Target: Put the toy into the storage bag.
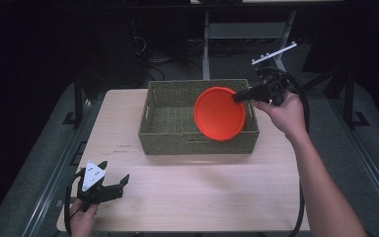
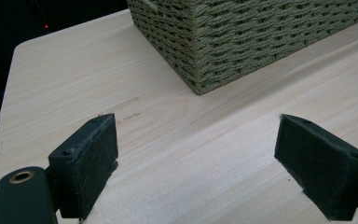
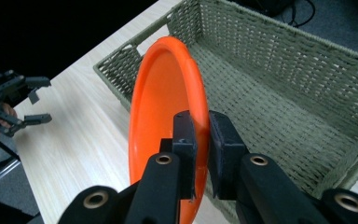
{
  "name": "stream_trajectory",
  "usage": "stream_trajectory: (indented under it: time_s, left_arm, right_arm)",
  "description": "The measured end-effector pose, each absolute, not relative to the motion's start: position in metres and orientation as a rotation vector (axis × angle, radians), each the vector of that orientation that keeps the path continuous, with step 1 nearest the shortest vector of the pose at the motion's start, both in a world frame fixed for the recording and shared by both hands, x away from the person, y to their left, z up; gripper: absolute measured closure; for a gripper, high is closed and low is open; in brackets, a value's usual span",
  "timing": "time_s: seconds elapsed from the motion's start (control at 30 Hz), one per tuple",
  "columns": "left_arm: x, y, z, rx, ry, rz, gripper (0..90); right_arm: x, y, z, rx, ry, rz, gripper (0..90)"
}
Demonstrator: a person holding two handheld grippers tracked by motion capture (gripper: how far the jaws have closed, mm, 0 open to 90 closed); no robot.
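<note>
An orange plate (image 1: 219, 114) hangs on edge over the right half of a woven green basket (image 1: 170, 127). My right gripper (image 1: 238, 97) is shut on the plate's rim; in the right gripper view its jaws pinch the plate (image 3: 165, 107) above the basket (image 3: 279, 79). At the table's front left corner my left gripper (image 1: 112, 176) rests low and open. In the left gripper view its pads (image 2: 91, 154) stand wide apart over bare wood, with a corner of the basket (image 2: 242, 42) ahead.
The light wood table (image 1: 197, 192) has free room in front of and left of the basket. Beyond the table's edges lie a dark floor, metal stands and cables (image 1: 212, 44). The other hand's gripper (image 3: 14, 100) appears far left in the right gripper view.
</note>
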State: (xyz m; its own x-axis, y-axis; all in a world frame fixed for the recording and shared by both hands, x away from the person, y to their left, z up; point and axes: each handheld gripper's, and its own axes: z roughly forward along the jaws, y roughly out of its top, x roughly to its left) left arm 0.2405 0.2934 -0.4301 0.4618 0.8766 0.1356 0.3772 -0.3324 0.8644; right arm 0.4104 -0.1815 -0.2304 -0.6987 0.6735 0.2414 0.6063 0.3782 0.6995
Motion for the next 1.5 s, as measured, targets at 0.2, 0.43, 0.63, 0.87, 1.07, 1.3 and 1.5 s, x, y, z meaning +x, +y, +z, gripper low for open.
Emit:
stream_trajectory:
  time_s: [0.2, 0.43, 0.63, 0.87, 1.07, 1.3, 1.5]
  left_arm:
    - [0.240, 0.293, -0.430, 1.917, 1.039, 0.783, 12.8]
    - [0.240, 0.293, -0.430, 1.911, 1.044, 0.784, 12.8]
    - [0.241, 0.293, -0.430, 1.904, 1.047, 0.783, 12.8]
    - [0.240, 0.293, -0.430, 1.908, 1.047, 0.782, 12.8]
    - [0.240, 0.293, -0.430, 1.904, 1.046, 0.779, 12.8]
    - [0.240, 0.293, -0.430, 1.907, 1.050, 0.779, 12.8]
    - [0.240, 0.292, -0.430, 1.918, 1.040, 0.780, 12.8]
  right_arm:
    - [0.417, -0.179, -0.229, 1.203, 2.520, 1.249, 81.8]
    - [0.428, -0.178, -0.231, 1.232, 2.502, 1.242, 81.8]
    - [0.435, -0.178, -0.234, 1.261, 2.490, 1.238, 81.7]
    - [0.439, -0.173, -0.237, 1.267, 2.478, 1.245, 81.8]
    - [0.446, -0.168, -0.242, 1.287, 2.469, 1.233, 81.7]
    - [0.453, -0.170, -0.248, 1.310, 2.454, 1.221, 81.6]
    - [0.457, -0.171, -0.250, 1.328, 2.445, 1.194, 81.6]
